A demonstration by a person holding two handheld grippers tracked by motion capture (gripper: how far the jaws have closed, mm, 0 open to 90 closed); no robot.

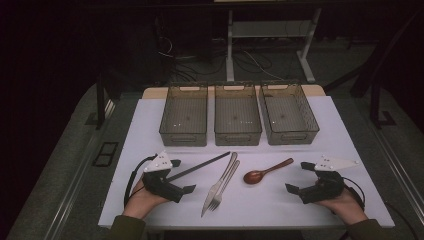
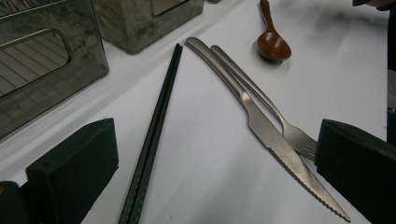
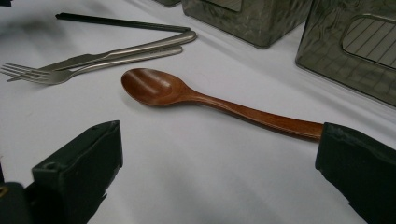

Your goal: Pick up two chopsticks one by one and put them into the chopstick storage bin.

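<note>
While both grippers rest low on the white tabletop point(image 1: 150, 130), the cutlery lies in a row between them. Nearest the left gripper point(image 1: 184, 176) is a pair of black chopsticks point(image 1: 200, 165), lying side by side and slanting away toward the bins. Next comes a steel knife point(image 1: 218, 183) with a serrated blade and a steel fork point(image 1: 223, 186), the two touching along their length, with the fork's tines partly under the knife. A brown wooden spoon point(image 1: 265, 171) lies just beyond them, its bowl toward the knife and fork and its handle toward the right gripper point(image 1: 297, 176).

The left gripper's fingers point(image 2: 74, 163) stand wide apart and hold nothing; the chopsticks run between them, and the knife tip ends near the other finger. The right gripper's fingers point(image 3: 79, 168) are likewise spread wide and empty, with the end of the spoon's handle at or just behind the far finger.

Three smoky see-through plastic bins stand side by side at the back: left bin point(image 1: 183, 135), middle bin point(image 1: 237, 136) and right bin point(image 1: 292, 134). All three appear empty.
</note>
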